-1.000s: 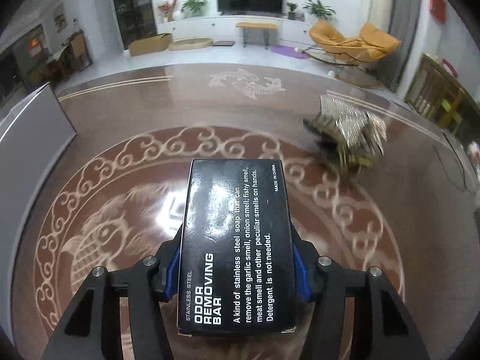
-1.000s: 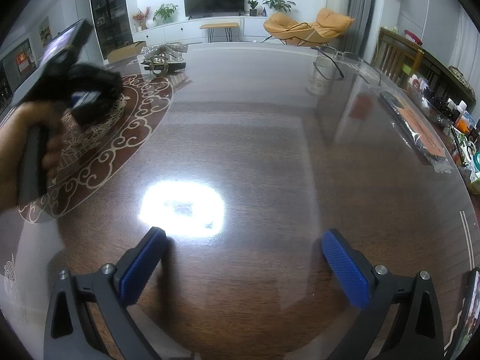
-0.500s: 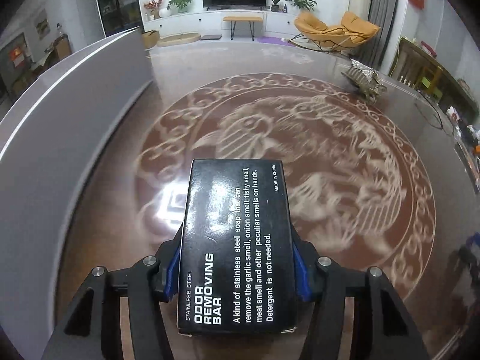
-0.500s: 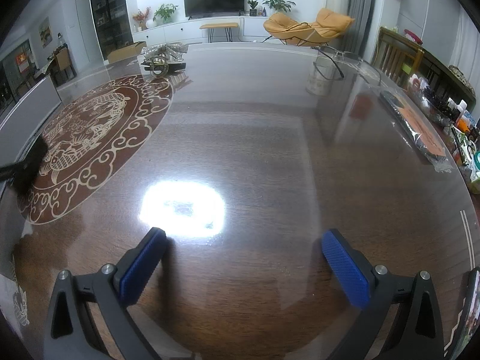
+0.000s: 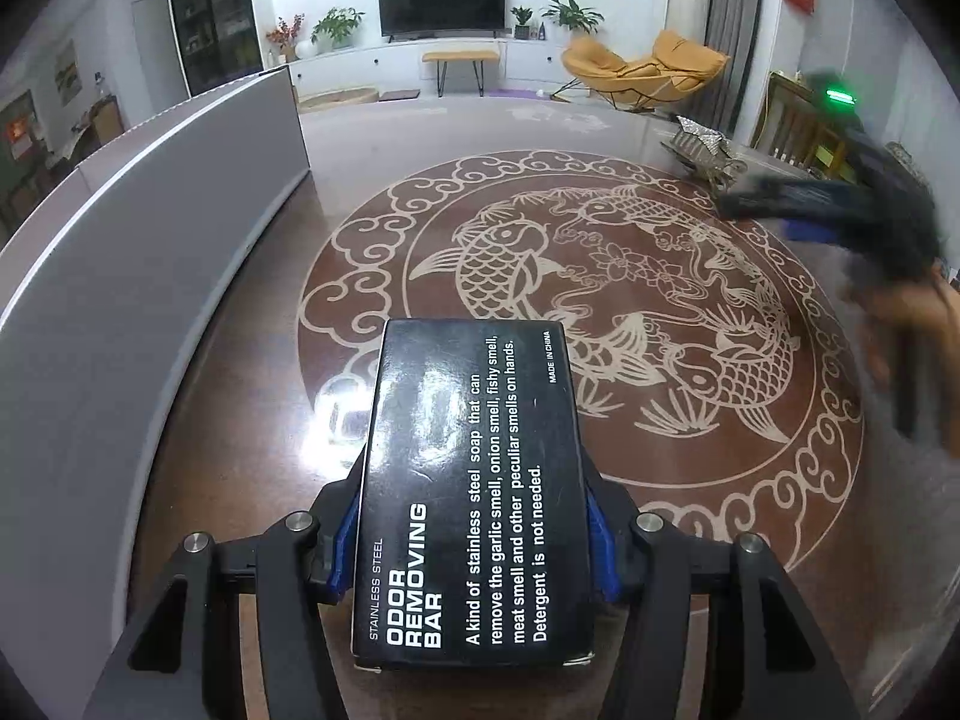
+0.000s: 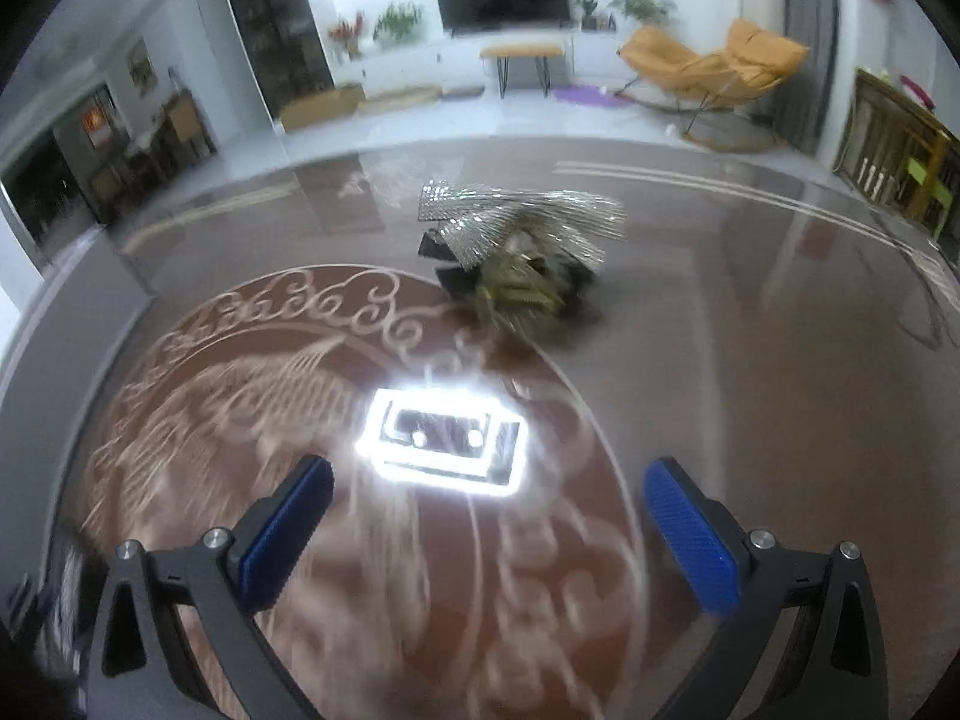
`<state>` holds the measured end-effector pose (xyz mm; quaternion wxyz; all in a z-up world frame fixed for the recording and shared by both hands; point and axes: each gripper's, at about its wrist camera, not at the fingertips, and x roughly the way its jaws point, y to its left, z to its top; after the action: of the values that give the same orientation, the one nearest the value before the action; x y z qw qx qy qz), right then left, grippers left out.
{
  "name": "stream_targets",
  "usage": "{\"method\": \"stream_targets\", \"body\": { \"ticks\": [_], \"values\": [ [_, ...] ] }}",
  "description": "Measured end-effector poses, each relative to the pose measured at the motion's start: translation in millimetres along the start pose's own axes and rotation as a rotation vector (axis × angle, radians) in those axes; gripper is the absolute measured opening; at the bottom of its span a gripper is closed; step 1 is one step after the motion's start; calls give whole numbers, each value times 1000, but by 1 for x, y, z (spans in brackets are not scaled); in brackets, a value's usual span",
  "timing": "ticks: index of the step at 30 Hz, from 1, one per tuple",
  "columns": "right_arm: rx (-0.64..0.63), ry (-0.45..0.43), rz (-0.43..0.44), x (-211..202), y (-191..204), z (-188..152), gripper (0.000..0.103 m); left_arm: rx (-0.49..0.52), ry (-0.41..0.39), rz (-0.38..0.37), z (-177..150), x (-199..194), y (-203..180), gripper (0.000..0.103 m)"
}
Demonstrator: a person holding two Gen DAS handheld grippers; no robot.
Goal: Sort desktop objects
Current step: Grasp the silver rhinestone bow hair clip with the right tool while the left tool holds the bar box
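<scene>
My left gripper (image 5: 474, 531) is shut on a black box (image 5: 471, 480) labelled "odor removing bar" and holds it above the brown table with the fish medallion (image 5: 600, 312). A grey bin wall (image 5: 120, 276) stands close on its left. My right gripper (image 6: 489, 510) is open and empty above the medallion (image 6: 240, 408), pointing toward a silver and gold ornament (image 6: 516, 252). The right gripper also shows blurred at the right of the left wrist view (image 5: 840, 210).
The silver ornament (image 5: 705, 153) stands at the medallion's far right edge. A lamp glare (image 6: 444, 441) lies on the glossy table between the right fingers. Beyond the table are a TV, an orange chair and wooden chairs.
The left gripper with the box swung right and back from the grey wall. The right gripper moved fast to the left, over the medallion toward the ornament, and stayed open.
</scene>
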<state>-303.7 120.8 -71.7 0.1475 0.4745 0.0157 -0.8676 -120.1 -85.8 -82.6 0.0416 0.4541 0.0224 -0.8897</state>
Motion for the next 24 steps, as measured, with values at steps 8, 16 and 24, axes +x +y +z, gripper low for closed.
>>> {"method": "stream_targets", "body": {
  "ticks": [8, 16, 24],
  "values": [
    [57, -19, 40, 35, 13, 55, 103, 3, -42, -4, -7, -4, 1, 58],
    [3, -47, 16, 43, 29, 74, 35, 4, -42, -2, -6, -3, 1, 58],
    [-41, -118, 69, 2, 31, 45, 34, 6, -41, -4, -6, -3, 1, 58]
  ]
}}
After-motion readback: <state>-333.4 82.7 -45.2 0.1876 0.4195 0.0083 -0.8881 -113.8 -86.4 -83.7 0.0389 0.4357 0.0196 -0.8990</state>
